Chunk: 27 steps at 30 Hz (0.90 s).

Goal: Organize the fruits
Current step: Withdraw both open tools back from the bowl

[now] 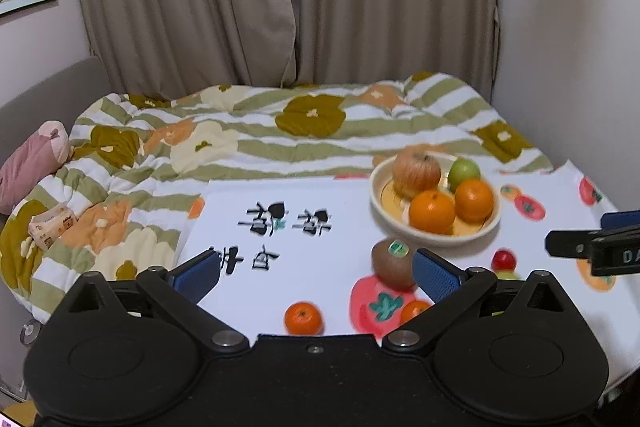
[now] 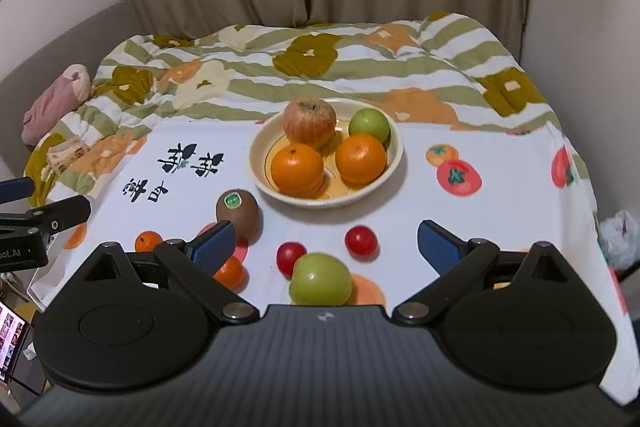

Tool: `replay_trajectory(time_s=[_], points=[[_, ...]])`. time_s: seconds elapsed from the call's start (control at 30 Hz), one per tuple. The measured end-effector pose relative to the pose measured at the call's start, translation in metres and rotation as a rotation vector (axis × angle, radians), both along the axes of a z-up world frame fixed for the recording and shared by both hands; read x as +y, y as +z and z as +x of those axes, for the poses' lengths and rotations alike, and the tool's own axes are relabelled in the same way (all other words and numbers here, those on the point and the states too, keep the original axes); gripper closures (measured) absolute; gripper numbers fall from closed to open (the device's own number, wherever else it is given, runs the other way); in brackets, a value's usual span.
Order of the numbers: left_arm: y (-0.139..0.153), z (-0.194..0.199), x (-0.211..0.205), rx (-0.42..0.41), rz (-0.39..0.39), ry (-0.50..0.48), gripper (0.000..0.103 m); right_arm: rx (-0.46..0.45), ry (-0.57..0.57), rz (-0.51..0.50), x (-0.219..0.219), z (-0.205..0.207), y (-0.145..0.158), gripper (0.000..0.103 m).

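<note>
A cream bowl [image 2: 256,163] on the white printed cloth holds a red apple [image 2: 310,121], a green fruit [image 2: 369,125] and two oranges [image 2: 297,169]. Loose on the cloth lie a kiwi [image 2: 238,213], two small mandarins [image 2: 148,241], two small red fruits [image 2: 361,241] and a green apple [image 2: 321,279]. My right gripper [image 2: 326,247] is open above the green apple. My left gripper [image 1: 316,275] is open, with the kiwi [image 1: 392,263] just inside its right finger and a mandarin [image 1: 303,318] below. The bowl [image 1: 378,201] is ahead to its right.
A floral striped quilt [image 2: 320,75] covers the bed behind the cloth. A pink plush [image 2: 56,99] and a tissue pack [image 2: 66,153] lie at the left. Curtains hang behind. A phone [image 2: 12,347] glows at lower left; a plastic bag [image 2: 620,239] sits at the right.
</note>
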<state>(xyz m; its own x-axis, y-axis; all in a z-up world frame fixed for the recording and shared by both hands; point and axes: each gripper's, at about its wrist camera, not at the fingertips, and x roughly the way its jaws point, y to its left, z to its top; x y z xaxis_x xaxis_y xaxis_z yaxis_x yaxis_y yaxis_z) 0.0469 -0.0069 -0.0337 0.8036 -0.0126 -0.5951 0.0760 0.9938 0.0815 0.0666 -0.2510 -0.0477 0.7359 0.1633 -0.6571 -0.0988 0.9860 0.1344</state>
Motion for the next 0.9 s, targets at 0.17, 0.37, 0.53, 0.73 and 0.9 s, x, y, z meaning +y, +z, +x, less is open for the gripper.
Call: replay_trajectory(time_s=[0.17, 0.37, 0.53, 0.73, 0.9], points=[[-0.020, 0.004, 0.015, 0.024, 0.000, -0.067, 0.000, 0.010, -0.042, 0.004, 0.012, -0.010, -0.016, 0.000], [-0.052, 0.017, 0.031, 0.058, 0.013, -0.152, 0.007, 0.062, -0.131, 0.041, 0.022, -0.013, -0.049, 0.000], [-0.077, 0.034, 0.037, 0.107, 0.027, -0.200, 0.016, 0.094, -0.168, 0.051, 0.033, -0.012, -0.070, 0.000], [-0.098, 0.051, 0.042, 0.161, 0.036, -0.242, 0.027, 0.095, -0.194, 0.032, 0.046, -0.008, -0.079, 0.000], [-0.108, 0.059, 0.041, 0.180, 0.037, -0.268, 0.036, 0.109, -0.211, 0.027, 0.051, -0.002, -0.088, 0.000]])
